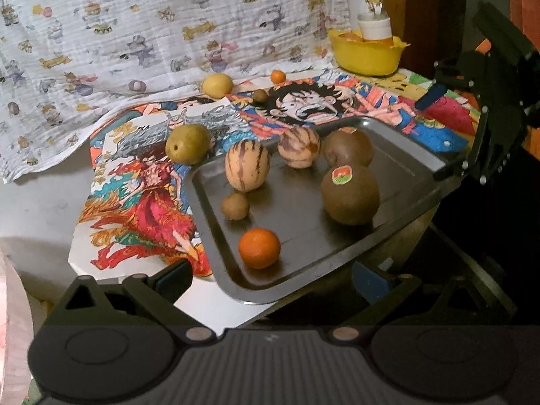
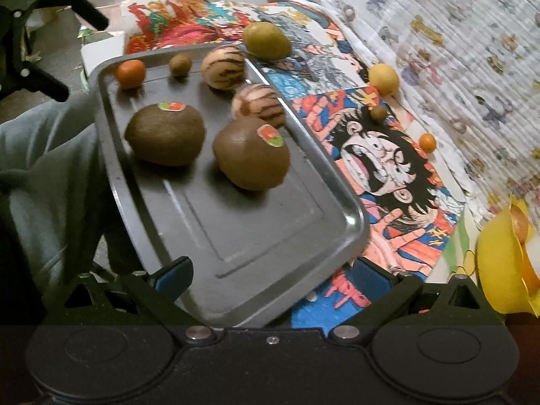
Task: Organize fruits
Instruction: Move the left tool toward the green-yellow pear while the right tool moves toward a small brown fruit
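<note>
A grey metal tray (image 1: 303, 233) (image 2: 253, 236) carries two large stickered kiwis (image 1: 349, 195), two striped melons (image 1: 247, 166), a small brown fruit (image 1: 235, 206) and a mandarin (image 1: 259, 248). Off the tray, on the comic-print mat, lie a green-yellow fruit (image 1: 187, 143), a yellow fruit (image 1: 217, 85), a tiny brown fruit (image 1: 260, 95) and a tiny orange (image 1: 278, 76). My left gripper (image 1: 273, 280) is open, its fingers either side of the tray's near corner. My right gripper (image 2: 273, 280) (image 1: 437, 135) is open too, straddling the tray's opposite end.
A yellow bowl (image 1: 366, 54) (image 2: 499, 263) holding a white cup stands at the mat's far corner. A printed white cloth (image 1: 135, 33) covers the back. One long side of the tray overhangs the table edge above a person's grey clothing (image 2: 44, 168).
</note>
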Demonstrator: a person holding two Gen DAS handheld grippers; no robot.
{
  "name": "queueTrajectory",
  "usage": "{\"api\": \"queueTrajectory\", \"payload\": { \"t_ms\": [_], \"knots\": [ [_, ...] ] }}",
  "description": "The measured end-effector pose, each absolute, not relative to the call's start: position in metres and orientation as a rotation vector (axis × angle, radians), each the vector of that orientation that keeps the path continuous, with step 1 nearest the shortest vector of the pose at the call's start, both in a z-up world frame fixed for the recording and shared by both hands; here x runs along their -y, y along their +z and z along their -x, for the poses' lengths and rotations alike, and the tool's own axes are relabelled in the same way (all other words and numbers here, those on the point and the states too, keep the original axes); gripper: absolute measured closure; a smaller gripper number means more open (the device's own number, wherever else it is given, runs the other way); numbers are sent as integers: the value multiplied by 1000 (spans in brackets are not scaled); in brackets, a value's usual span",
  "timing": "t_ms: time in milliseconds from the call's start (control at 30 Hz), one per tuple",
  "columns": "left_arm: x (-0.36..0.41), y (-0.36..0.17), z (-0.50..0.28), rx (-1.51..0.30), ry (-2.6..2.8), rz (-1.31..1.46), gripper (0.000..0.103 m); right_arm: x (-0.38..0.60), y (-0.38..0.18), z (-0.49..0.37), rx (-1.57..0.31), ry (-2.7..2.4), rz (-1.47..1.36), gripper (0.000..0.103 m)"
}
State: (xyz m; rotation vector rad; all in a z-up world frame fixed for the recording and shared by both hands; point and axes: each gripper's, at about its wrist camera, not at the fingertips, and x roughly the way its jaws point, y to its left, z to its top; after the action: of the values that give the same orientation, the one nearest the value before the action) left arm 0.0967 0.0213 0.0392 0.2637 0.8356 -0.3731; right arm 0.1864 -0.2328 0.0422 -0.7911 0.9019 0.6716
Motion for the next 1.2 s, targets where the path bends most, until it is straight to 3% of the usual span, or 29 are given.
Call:
{"api": "queueTrajectory", "payload": {
  "t_ms": [567, 1200],
  "knots": [
    [-46, 52, -130, -911, -261, -369, 1, 243, 53, -242, -798, 629, 698, 2],
    [-37, 59, -249, -895, -238, -306, 1, 237, 61, -328, -685, 661, 507, 1]
  ]
}}
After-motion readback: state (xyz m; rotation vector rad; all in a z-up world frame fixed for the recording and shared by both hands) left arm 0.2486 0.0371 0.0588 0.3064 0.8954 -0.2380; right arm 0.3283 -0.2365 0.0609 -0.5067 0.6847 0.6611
